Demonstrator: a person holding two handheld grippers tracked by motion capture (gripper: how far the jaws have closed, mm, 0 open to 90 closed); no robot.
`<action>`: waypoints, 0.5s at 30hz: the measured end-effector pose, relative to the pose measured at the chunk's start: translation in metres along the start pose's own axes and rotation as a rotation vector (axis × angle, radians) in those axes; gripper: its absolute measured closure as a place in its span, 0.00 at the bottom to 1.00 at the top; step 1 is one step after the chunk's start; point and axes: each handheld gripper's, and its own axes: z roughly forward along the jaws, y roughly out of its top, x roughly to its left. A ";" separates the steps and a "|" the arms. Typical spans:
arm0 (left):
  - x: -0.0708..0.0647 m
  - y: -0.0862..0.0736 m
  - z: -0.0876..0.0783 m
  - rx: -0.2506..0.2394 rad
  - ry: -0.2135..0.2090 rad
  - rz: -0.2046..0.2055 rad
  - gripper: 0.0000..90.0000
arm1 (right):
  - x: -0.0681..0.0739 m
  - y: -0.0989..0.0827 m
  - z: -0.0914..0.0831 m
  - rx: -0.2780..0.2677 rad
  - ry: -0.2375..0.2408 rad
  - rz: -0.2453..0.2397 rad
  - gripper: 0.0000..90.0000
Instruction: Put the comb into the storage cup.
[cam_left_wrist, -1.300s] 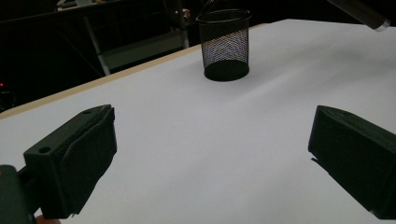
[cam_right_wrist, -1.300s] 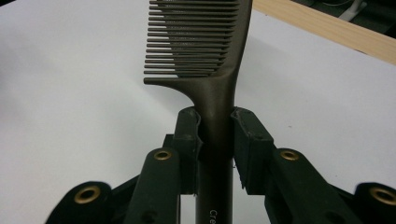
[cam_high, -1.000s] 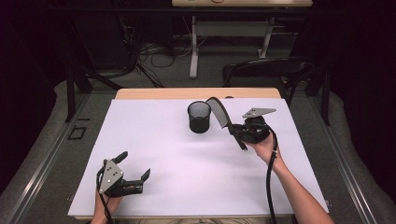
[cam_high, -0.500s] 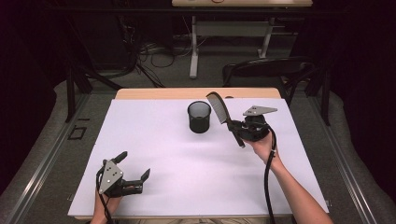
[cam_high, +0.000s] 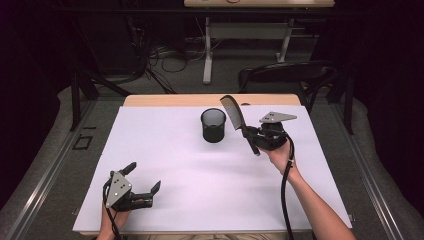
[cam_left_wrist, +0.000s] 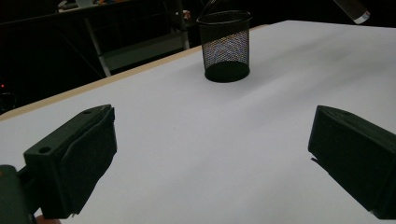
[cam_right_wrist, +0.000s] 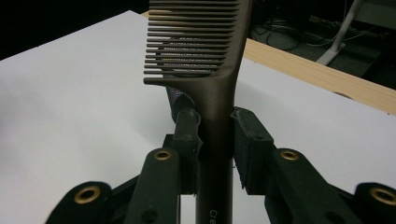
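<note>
My right hand-held gripper (cam_high: 254, 134) clamps the comb (cam_high: 235, 116) beside the cup (cam_high: 213, 125); next I tip it in. Left hand-held gripper (cam_high: 142, 181) gapes idle.

**Legible Markings**

One marking is readable. The comb (cam_right_wrist: 205, 88) carries light lettering on its handle, at the lower end below the point where the right gripper (cam_right_wrist: 215, 140) clamps it. The visible characters read "Cre"; the remainder of the word is cut off at the bottom edge of the right gripper view. The lettering runs along the handle's length. No other text, label, number or sign can be read on anything else.
</note>
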 end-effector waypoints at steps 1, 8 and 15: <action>0.000 0.000 0.000 0.000 0.001 0.000 0.01 | 0.000 0.000 0.000 0.001 0.001 -0.001 0.81; 0.000 0.000 0.000 0.001 0.001 -0.001 0.01 | 0.000 0.002 0.001 -0.012 0.001 -0.002 0.81; 0.000 0.000 0.000 0.000 0.002 0.000 0.01 | 0.002 0.005 0.002 -0.027 0.000 -0.006 0.81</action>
